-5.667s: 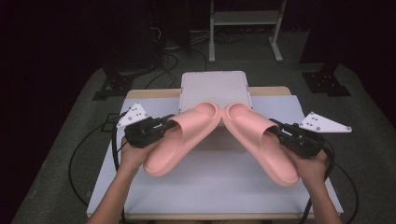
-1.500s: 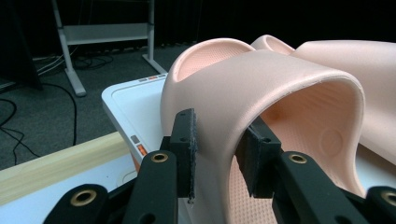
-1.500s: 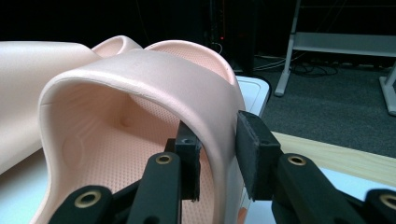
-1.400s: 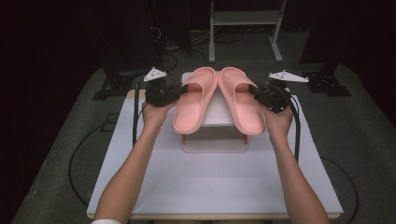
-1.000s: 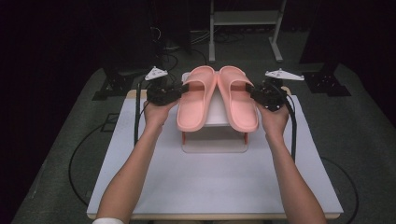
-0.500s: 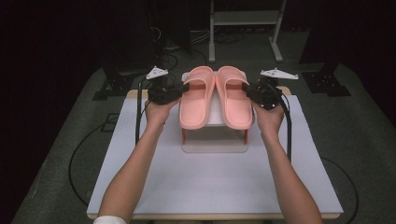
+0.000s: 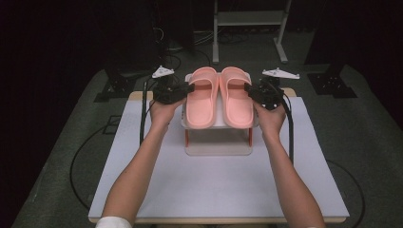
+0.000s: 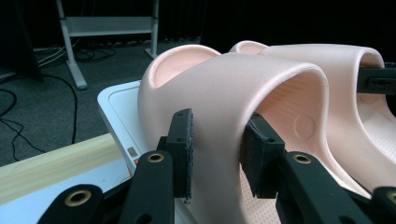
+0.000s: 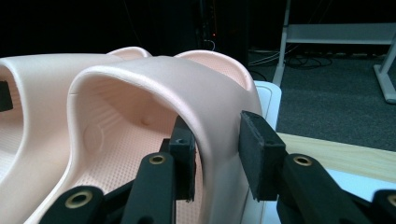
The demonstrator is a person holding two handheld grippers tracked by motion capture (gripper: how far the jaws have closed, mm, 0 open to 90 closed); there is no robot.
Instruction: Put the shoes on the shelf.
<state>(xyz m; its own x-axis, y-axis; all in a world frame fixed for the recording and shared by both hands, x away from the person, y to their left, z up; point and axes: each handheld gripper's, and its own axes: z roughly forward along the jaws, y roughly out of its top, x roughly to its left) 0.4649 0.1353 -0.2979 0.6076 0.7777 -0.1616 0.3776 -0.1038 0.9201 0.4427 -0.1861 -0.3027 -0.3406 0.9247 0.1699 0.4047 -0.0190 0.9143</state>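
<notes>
- My left gripper (image 7: 186, 89) pinches the left slipper's (image 7: 201, 97) strap.
- My right gripper (image 7: 251, 90) pinches the right slipper's (image 7: 236, 96) strap.
- Both slippers lie side by side on the white stand (image 7: 217, 142).

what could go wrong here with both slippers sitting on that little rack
1. The pink foam slippers overhang the small white rack at the front; once released they might tip off.
2. The left gripper and right gripper each clamp a strap's outer side; pulling away before opening fully could drag a slipper sideways.
3. The slippers sit close together, so nudging one may shift the other.
</notes>
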